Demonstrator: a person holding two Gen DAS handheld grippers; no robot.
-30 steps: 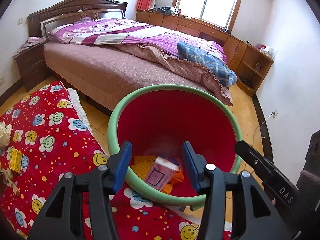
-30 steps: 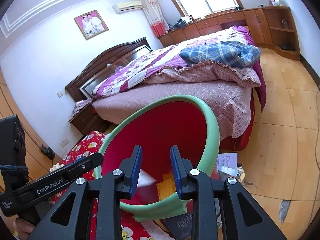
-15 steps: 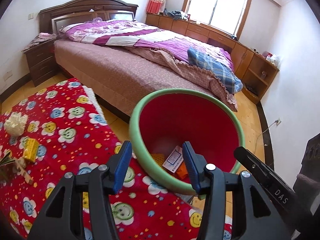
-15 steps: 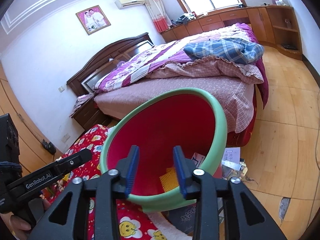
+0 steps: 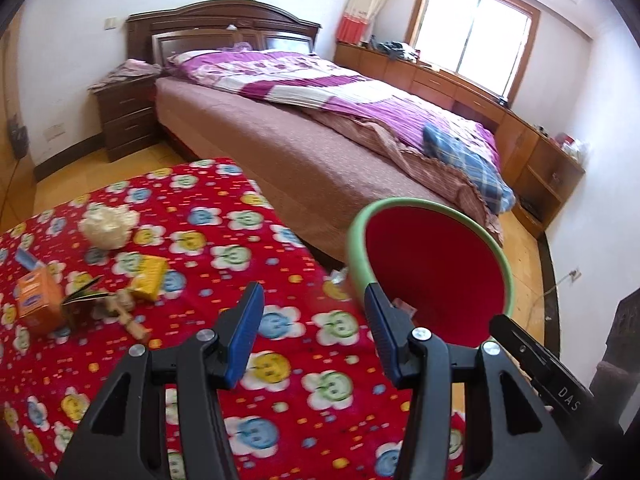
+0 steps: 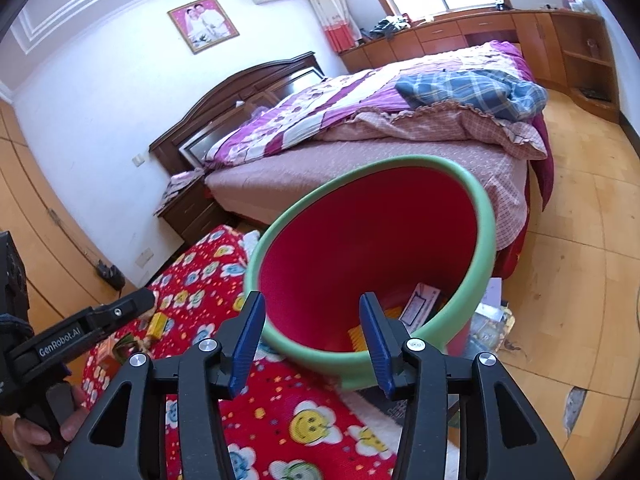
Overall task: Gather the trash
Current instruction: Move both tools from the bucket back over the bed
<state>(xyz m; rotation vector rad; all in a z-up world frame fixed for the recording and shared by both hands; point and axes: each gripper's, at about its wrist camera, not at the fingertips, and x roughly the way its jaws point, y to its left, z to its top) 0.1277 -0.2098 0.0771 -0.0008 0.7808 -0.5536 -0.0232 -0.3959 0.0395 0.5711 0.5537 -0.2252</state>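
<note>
A red bin with a green rim (image 5: 430, 208) (image 6: 486, 216) stands at the right edge of the red smiley-patterned table (image 5: 280, 400). A white box (image 6: 422, 302) and yellow trash lie inside it. On the table's left lie an orange carton (image 5: 38, 300), a yellow packet (image 5: 149, 278), a crumpled white wad (image 5: 106, 226) and a wooden piece (image 5: 128, 316). My left gripper (image 5: 314, 334) is open and empty over the table, left of the bin. My right gripper (image 6: 312, 340) is open and empty at the bin's near rim.
A large bed (image 5: 320, 128) with purple bedding stands behind the table and bin. A dark nightstand (image 5: 124, 116) is at its head. Wooden cabinets (image 5: 460, 88) line the window wall. Papers (image 6: 492, 312) lie on the floor beside the bin.
My left gripper has swung left, away from over the bin, bringing the table's trash into view. My right gripper's jaws have opened wider and it has pulled back slightly from the bin.
</note>
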